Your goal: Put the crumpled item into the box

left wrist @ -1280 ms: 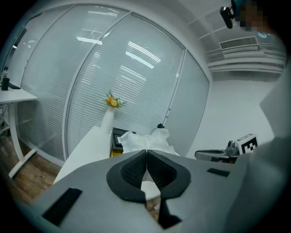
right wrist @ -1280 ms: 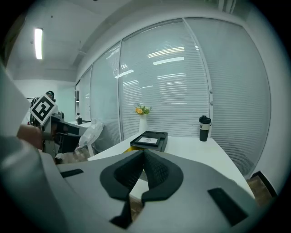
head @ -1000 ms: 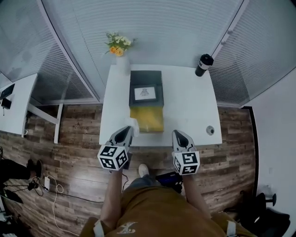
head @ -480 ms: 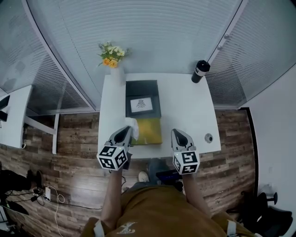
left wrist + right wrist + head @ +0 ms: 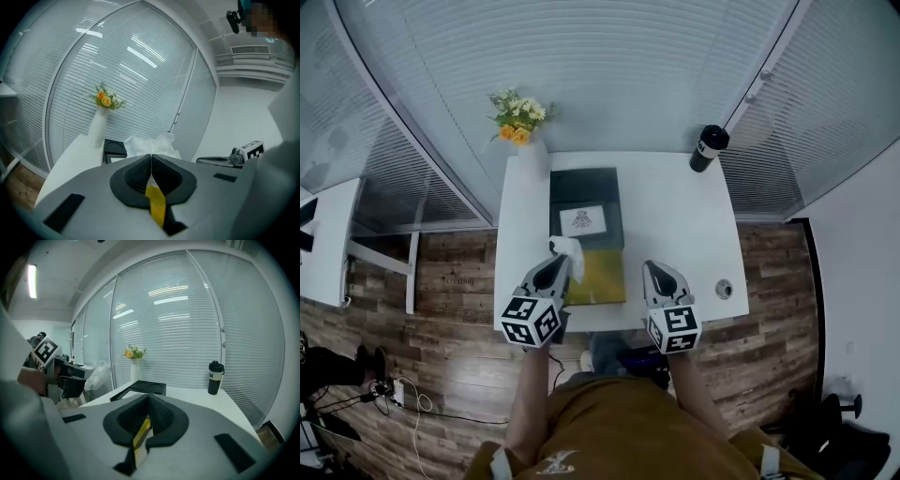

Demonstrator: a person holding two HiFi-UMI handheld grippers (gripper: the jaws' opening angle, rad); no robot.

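Observation:
On the white table (image 5: 675,225) lies a box with a black half (image 5: 586,192) holding a white card and a yellow half (image 5: 600,278) nearer me. My left gripper (image 5: 561,264) is shut on a crumpled white item (image 5: 568,247), which hangs over the box's left edge where black meets yellow. In the left gripper view the crumpled item (image 5: 151,143) bulges out past the shut left gripper (image 5: 151,158). My right gripper (image 5: 652,271) is shut and empty, just right of the yellow half. The right gripper view shows the right gripper (image 5: 147,400) shut, with the black half (image 5: 143,387) ahead.
A white vase of yellow flowers (image 5: 525,141) stands at the table's far left corner, and a black bottle (image 5: 709,148) at the far right. A small round fitting (image 5: 724,290) sits near the front right edge. Blinds close off the back; wood floor surrounds the table.
Both grippers have advanced from the table's near edge to over its front part. The crumpled item, still held, now sits farther along the box's left edge.

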